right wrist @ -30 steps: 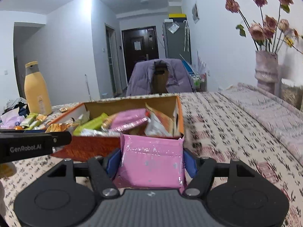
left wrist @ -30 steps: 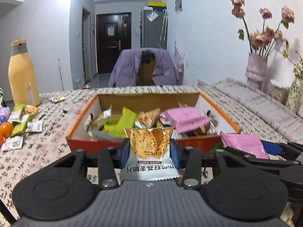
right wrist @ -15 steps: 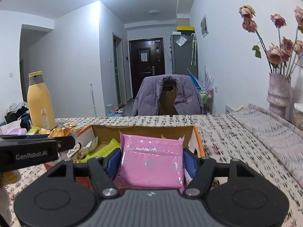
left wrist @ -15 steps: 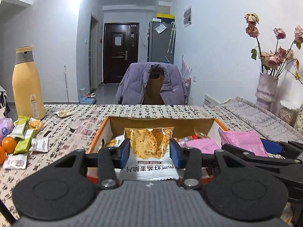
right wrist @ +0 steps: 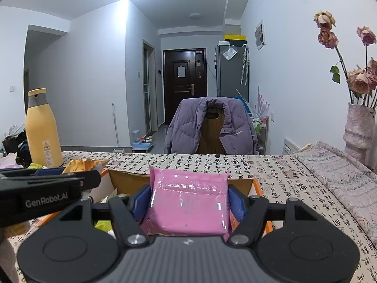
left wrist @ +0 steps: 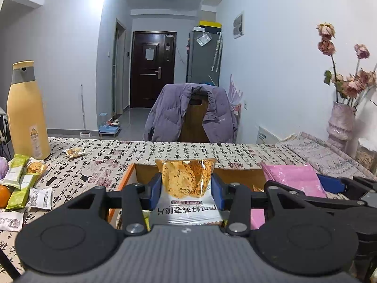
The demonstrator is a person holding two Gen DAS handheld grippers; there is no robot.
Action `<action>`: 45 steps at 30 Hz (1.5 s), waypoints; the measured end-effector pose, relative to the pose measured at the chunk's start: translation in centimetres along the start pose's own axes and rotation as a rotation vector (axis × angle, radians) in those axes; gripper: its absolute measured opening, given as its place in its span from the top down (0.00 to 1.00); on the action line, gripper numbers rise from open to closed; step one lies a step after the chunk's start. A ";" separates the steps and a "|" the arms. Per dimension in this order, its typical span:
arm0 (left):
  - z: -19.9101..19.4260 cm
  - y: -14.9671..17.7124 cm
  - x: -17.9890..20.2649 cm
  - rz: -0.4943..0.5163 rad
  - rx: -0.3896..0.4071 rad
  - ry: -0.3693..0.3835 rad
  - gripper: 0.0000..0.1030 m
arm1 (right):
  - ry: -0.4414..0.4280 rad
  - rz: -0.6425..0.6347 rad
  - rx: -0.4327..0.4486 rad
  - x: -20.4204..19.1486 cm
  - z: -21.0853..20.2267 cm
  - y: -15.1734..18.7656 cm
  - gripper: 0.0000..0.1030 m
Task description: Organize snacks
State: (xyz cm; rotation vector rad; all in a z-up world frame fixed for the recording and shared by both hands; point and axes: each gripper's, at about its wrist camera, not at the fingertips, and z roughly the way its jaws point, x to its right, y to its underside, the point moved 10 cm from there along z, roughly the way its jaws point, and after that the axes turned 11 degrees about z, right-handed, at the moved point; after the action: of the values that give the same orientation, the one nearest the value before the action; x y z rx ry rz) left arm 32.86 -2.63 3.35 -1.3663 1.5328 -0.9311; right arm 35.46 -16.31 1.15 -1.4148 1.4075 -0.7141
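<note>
Moved since a second ago: both grippers, lifted and drawn back, so the cardboard box (left wrist: 132, 176) shows less of its contents. Left gripper (left wrist: 186, 189): pinching an oat-crisp packet (left wrist: 186, 181), upright, above the box. Right gripper (right wrist: 188, 202): pinching a pink packet (right wrist: 188, 202), over the box's right part. Risks: slick film slipping from the pads; side-by-side grippers knocking together; a release here missing the box.
</note>
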 end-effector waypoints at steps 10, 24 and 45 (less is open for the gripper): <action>2.6 0.1 -1.8 -0.036 0.009 -0.058 0.57 | 0.001 0.005 -0.004 0.0 3.3 0.4 0.34; 3.5 1.9 -2.3 -0.038 -0.006 -0.039 0.00 | 0.036 0.043 -0.052 2.2 4.4 2.0 0.00; 0.5 0.1 -1.5 0.000 0.060 -0.028 0.00 | 0.024 0.030 -0.026 2.0 1.6 0.9 0.00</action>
State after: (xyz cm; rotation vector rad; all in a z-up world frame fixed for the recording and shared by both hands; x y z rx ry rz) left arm 33.38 -1.14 3.26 -1.3314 1.4721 -0.9466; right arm 36.84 -17.75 -0.67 -1.4066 1.4587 -0.6973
